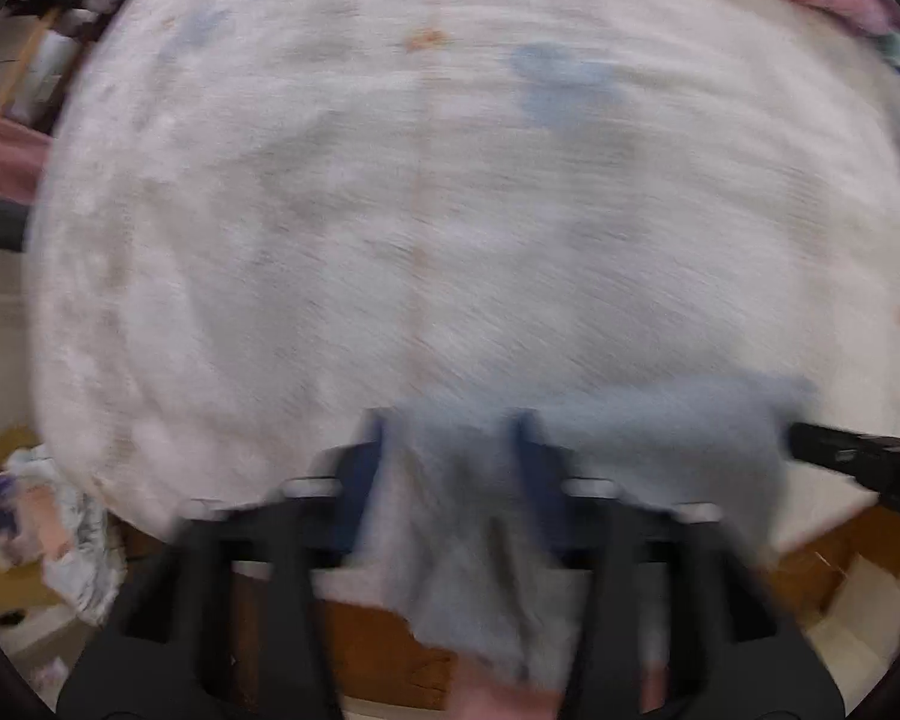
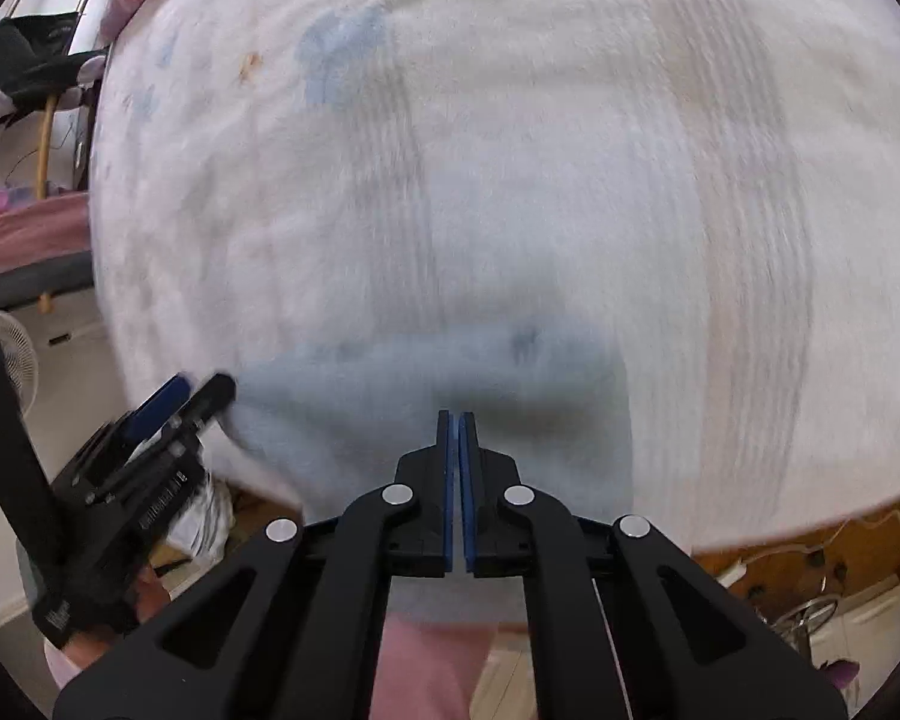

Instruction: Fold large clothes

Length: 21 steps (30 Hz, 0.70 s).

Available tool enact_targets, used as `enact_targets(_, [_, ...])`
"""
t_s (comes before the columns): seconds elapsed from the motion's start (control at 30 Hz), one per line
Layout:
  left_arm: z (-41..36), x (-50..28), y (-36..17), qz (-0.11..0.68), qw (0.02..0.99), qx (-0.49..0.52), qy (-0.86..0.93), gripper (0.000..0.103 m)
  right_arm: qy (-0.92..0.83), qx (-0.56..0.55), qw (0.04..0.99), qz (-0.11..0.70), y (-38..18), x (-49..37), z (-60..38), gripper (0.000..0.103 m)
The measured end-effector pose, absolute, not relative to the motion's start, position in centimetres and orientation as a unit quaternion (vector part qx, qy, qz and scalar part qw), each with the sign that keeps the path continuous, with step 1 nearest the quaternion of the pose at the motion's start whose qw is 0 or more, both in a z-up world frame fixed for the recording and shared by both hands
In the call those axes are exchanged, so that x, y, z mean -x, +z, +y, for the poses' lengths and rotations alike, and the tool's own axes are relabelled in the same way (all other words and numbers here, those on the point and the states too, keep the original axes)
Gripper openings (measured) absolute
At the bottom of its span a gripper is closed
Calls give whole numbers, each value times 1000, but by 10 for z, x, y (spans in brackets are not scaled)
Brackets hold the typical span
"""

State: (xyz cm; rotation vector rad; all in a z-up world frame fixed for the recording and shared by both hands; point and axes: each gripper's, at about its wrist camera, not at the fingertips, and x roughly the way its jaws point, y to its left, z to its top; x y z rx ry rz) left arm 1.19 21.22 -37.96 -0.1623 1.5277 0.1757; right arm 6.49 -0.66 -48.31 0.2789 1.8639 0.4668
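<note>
At seven o'clock in the right wrist view, the left gripper (image 2: 201,389) is seen pinching the edge of the pale blue garment (image 2: 390,396); at six o'clock the right gripper (image 2: 456,417) is pressed together on the same cloth, which is spread over the white bed (image 2: 510,150)

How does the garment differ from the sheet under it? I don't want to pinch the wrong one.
The garment is plain pale blue; the sheet is white with faint blue and orange marks. The garment is far smaller and sits at the near edge, between the left gripper and right gripper; the sheet spreads across nearly the whole view. Both are soft cloth, blurred here.
</note>
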Motion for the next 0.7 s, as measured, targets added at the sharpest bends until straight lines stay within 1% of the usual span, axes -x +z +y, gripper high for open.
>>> enact_targets(0.07, [194, 0, -378, 696, 713, 58, 56, 6, 207, -119, 548, 801, -490, -46, -4, 2])
enact_targets(0.1, [186, 4, -381, 697, 714, 44, 50, 6, 205, -112, 541, 808, -504, -37, 0, 2])
enact_targets(0.17, [176, 8, -401, 706, 705, 34, 55, 6, 191, -115, 531, 818, -541, -29, 9, 0])
enact_targets(0.2, [176, 12, -420, 721, 688, 32, 74, 6, 186, -134, 524, 820, -561, -29, 16, 0])
enact_targets(0.23, [179, 15, -430, 731, 676, 30, 88, 6, 185, -154, 515, 823, -568, -31, 19, 0])
enact_targets(0.27, [183, 19, -428, 727, 680, 27, 96, 7, 177, -167, 501, 831, -570, -35, 21, 0])
enact_targets(0.33, [188, 25, -408, 714, 692, 23, 104, 10, 168, -146, 505, 834, -558, -36, 23, 0])
enact_targets(0.37, [191, 28, -399, 714, 690, 11, 115, 10, 175, -131, 518, 827, -546, -33, 23, 3])
enact_targets(0.4, [192, 33, -391, 714, 690, 4, 118, 12, 185, -124, 526, 821, -536, -30, 22, 3])
enact_targets(0.47, [193, 42, -378, 710, 696, 4, 112, 18, 202, -132, 524, 817, -514, -15, 12, 6])
enact_targets(0.5, [193, 45, -376, 709, 697, 12, 105, 18, 199, -136, 522, 818, -509, -8, 5, 6])
enact_targets(0.6, [185, 57, -387, 727, 680, 67, 70, 17, 172, -122, 528, 823, -508, 19, -20, 6])
enact_targets(0.67, [172, 66, -416, 743, 661, 97, 44, 16, 147, -117, 521, 833, -528, 26, -27, 6])
enact_targets(0.7, [166, 69, -432, 749, 655, 92, 43, 16, 138, -132, 513, 837, -543, 32, -32, 3])
